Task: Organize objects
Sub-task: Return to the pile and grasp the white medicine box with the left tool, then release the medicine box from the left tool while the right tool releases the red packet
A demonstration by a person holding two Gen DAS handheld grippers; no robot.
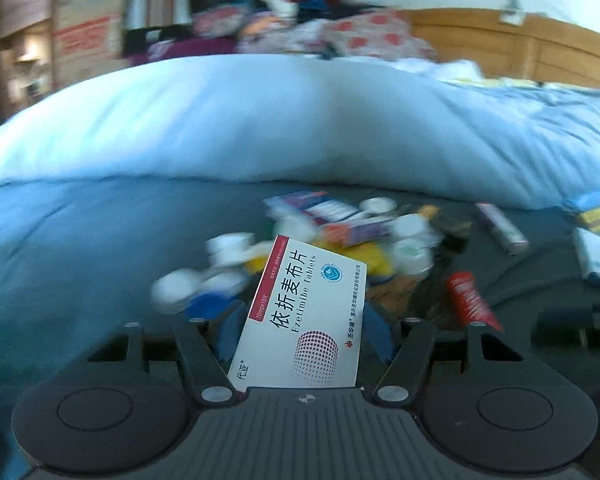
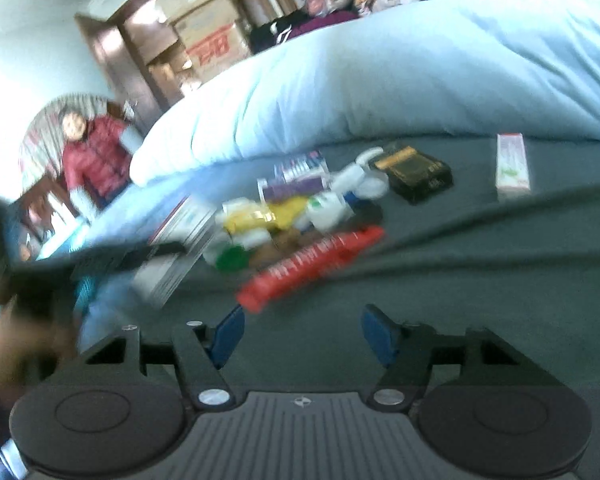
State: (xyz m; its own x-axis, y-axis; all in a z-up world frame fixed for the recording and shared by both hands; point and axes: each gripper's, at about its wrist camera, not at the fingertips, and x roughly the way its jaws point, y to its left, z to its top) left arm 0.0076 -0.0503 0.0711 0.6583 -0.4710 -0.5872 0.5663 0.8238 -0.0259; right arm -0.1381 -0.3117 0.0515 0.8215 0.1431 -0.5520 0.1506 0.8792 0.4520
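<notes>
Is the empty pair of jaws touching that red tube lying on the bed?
Apart. In the right wrist view, the right gripper stands open with dark bedsheet showing between its blue fingers and the red tube beyond them.

- The tablet box (image 1: 304,320) in the left claw (image 1: 300,332) is showing white, with a red stripe down one edge, black lettering and a dome of maroon dots.
- Both claws are wearing blue pads (image 2: 229,334) on black arms.
- The tube (image 2: 312,266) is looking bright red with white print.
- The bed sheet (image 2: 460,300) is reading dark grey-teal, the duvet (image 2: 380,80) pale blue.
- The flat box (image 2: 414,172) is showing black with gold.
- A yellow packet (image 2: 276,210) is sitting in the pile.
</notes>
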